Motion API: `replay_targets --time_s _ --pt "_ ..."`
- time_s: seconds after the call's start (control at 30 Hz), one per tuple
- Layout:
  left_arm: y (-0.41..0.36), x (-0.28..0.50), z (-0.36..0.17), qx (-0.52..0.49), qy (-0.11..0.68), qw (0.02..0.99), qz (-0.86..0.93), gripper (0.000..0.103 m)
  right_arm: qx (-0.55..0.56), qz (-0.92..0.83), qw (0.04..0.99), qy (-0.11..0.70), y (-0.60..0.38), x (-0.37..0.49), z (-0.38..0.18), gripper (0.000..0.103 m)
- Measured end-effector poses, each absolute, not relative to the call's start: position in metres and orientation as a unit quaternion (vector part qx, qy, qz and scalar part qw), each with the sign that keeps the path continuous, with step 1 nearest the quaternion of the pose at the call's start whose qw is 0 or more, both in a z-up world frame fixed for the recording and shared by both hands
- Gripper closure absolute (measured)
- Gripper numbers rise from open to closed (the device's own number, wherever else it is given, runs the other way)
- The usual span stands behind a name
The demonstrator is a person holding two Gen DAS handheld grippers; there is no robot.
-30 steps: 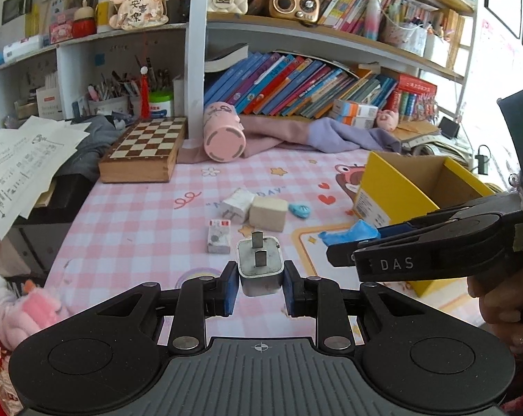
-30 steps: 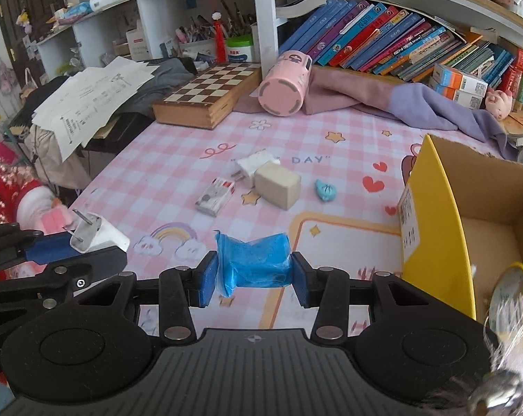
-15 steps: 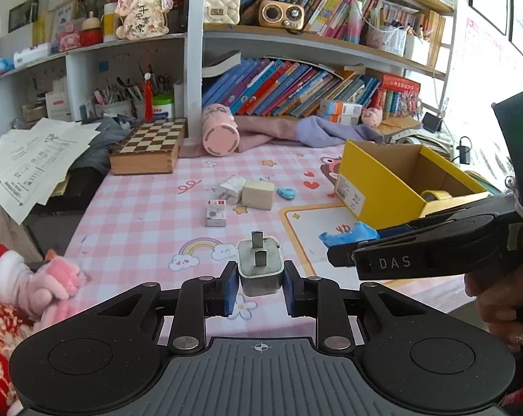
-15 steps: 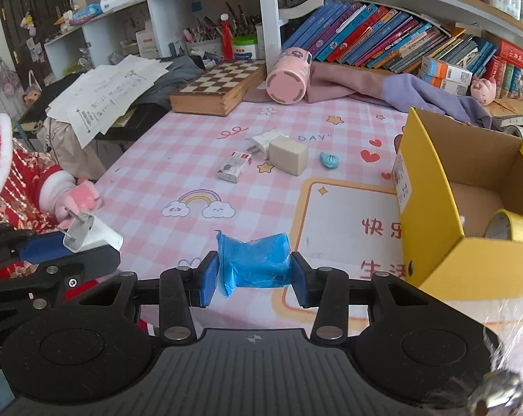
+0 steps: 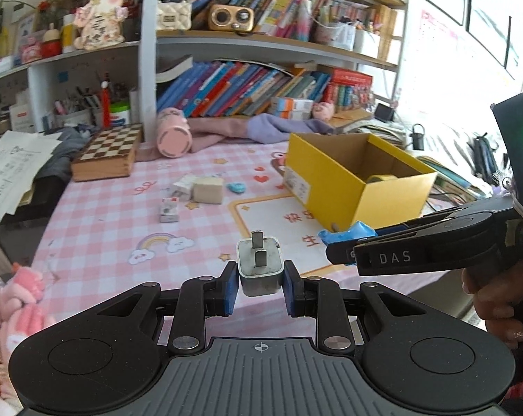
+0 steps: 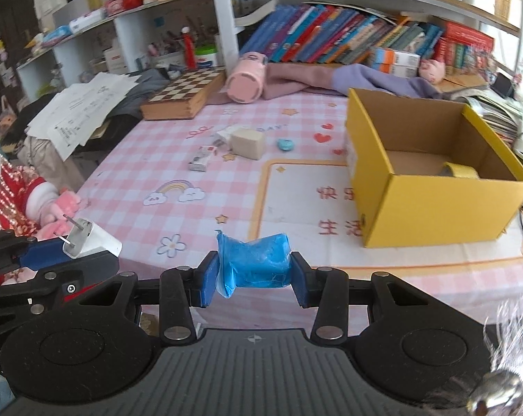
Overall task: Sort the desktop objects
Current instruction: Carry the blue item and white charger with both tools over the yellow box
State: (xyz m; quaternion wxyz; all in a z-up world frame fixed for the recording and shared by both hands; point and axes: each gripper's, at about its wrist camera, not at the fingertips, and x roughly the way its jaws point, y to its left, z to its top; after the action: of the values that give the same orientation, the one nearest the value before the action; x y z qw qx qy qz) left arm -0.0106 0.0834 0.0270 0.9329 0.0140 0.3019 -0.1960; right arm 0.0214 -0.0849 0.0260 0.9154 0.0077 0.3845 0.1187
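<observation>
You hold a white plug adapter (image 5: 260, 270) in your left claw (image 5: 259, 286), prongs up, its body pinched between the blue pads. In your right claw (image 6: 254, 274) sits a crumpled blue packet (image 6: 254, 264), squeezed in at the waist by the pads. Both grips look firm, and neither item touches the worktop (image 6: 206, 204).

What has changed over the last second is your distance. A moment ago both claws hung close over the loose pile in the middle of the pink checked cloth; now you have drawn back towards the near edge, and the pile sits well ahead of you. The yellow box (image 6: 431, 204) has come fully into sight on your right, its open top facing up and a roll of yellow tape (image 6: 460, 170) already lying inside.

That suggests the picking step is done and the carrying step is under way: both items are probably meant for the box. The blue packet is the nearer to it.

Left behind on the cloth are a beige block (image 6: 247, 143), a white charger (image 6: 225, 134) touching it, a small white carton (image 6: 202, 158) just beside, and a little blue blob (image 6: 285, 144) near the block. These likely wait for the next round.
</observation>
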Motion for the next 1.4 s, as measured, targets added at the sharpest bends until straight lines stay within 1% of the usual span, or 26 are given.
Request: replay_targets --time_s 0.23,0.47,0.67,1.4 --pt "0.067 -0.009 0.025 0.020 0.301 0.926 -0.228 0.078 0.016 0.090 0.918 0.385 -0.104 0.010 0.025 0.063" --pt "0.040 0.004 0.019 0.015 0.318 0.908 -0.273 0.078 0.031 0.050 0.919 0.391 -0.134 0.002 0.022 0.063" --pt "0.005 0.007 0.020 0.042 0.313 0.893 -0.321 0.078 0.062 0.002 0.918 0.392 -0.172 -0.007 0.021 0.063" --pt "-0.079 0.032 0.020 0.077 0.303 0.862 -0.399 0.078 0.086 -0.061 0.916 0.388 -0.242 -0.005 0.023 0.063"
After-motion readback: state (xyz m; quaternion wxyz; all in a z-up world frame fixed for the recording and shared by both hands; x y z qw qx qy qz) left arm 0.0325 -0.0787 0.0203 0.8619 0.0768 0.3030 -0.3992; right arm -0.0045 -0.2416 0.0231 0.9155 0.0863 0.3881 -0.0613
